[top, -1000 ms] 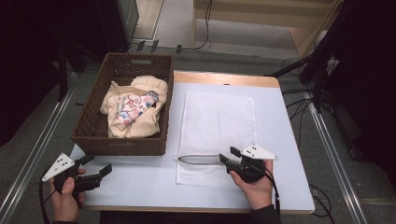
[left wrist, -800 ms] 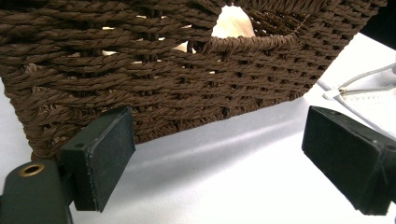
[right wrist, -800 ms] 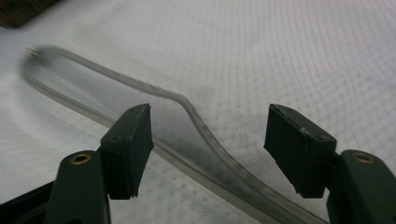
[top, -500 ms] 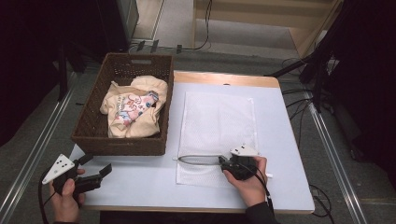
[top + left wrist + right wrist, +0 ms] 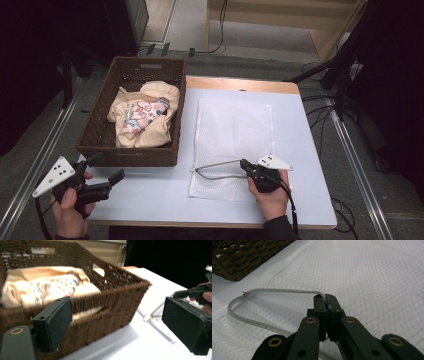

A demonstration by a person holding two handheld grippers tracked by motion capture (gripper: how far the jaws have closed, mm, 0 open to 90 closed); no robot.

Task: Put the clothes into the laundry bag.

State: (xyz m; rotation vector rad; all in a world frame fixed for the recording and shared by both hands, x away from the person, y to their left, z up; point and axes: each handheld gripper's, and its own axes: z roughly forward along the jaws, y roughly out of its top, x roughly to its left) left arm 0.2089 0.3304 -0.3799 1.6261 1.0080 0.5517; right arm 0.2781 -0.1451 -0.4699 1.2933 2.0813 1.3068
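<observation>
So the white mesh laundry bag (image 5: 232, 142) is lying flat on the table just right of the wicker basket (image 5: 131, 159), zipper edge toward the person and already gaping a bit. The right gripper (image 5: 246, 165) has just been closing and its jaws are now clamped tight on the bag's zipper edge (image 5: 287, 291), pinching that grey trim right at the tips. The left gripper (image 5: 120, 176) hangs off the near left corner of the table with its pads (image 5: 56, 322) spread wide and nothing between them, pointing toward the basket where the cream printed garment (image 5: 142, 117) sits bunched up. My take: lift the pinched edge gently so only the top layer of mesh comes up and the mouth opens, don't yank or the whole bag slides. Then the free gripper can grab the garment by a thick fold, well clear of the basket wall.
</observation>
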